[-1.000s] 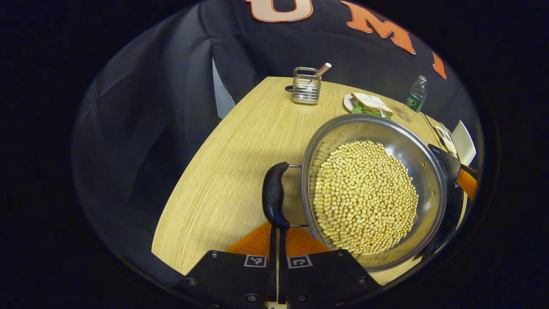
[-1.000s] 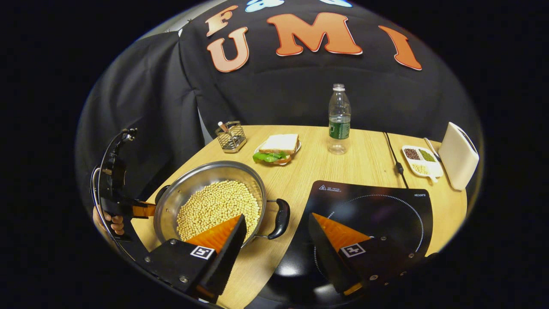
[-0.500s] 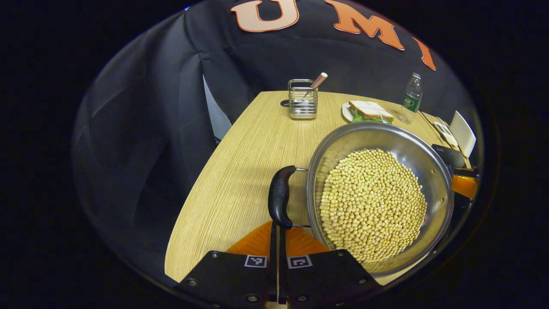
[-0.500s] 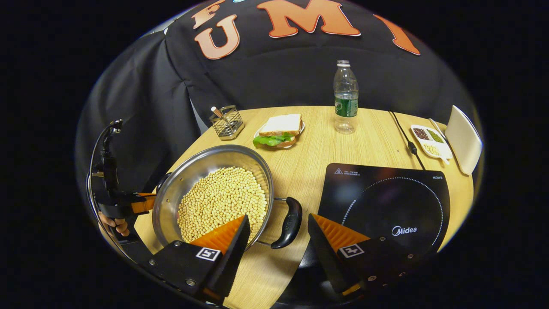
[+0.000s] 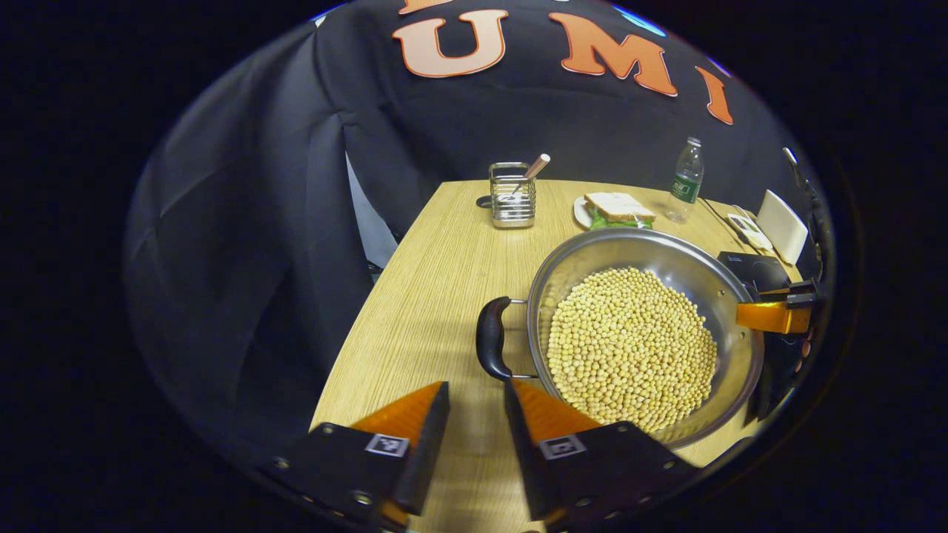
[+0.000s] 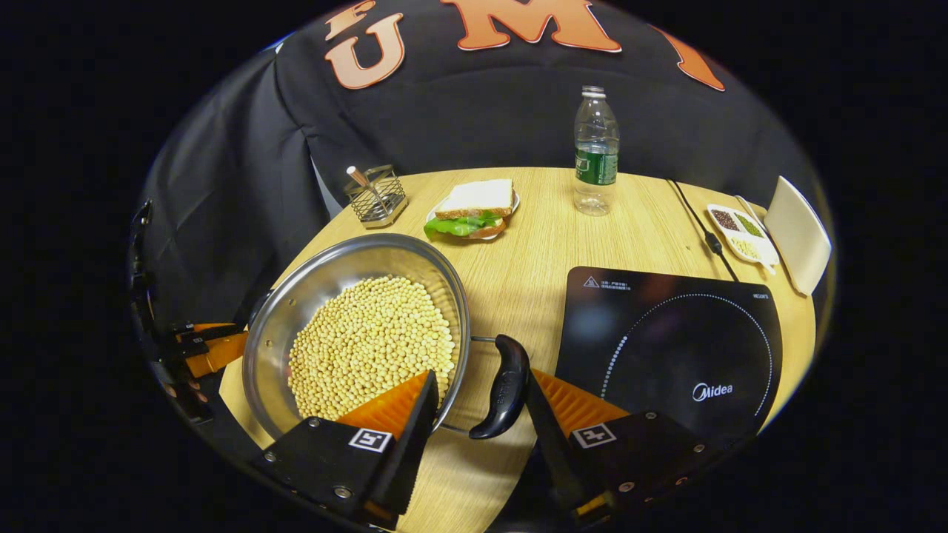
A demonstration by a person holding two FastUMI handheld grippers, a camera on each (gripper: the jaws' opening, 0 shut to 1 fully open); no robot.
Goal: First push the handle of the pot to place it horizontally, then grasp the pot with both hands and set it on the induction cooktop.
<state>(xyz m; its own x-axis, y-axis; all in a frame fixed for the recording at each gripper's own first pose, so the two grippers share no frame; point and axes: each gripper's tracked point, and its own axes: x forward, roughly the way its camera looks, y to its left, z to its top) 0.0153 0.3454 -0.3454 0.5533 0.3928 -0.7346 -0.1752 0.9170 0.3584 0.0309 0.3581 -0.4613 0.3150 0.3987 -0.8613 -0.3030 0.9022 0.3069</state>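
Round wooden table (image 6: 533, 244) held the black induction cooktop (image 6: 670, 348) lower right in the right gripper view. The steel pot of soybeans (image 5: 641, 337) sat centre-right, off the cooktop. The left gripper (image 5: 474, 403), shut a second ago, had parted, empty. The right gripper (image 6: 481, 392) was open, straddling the black handle (image 6: 505, 385); grasp likely next.

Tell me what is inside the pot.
The pot holds a heap of pale yellow beans, covering most of its floor. Anything beneath them is hidden.
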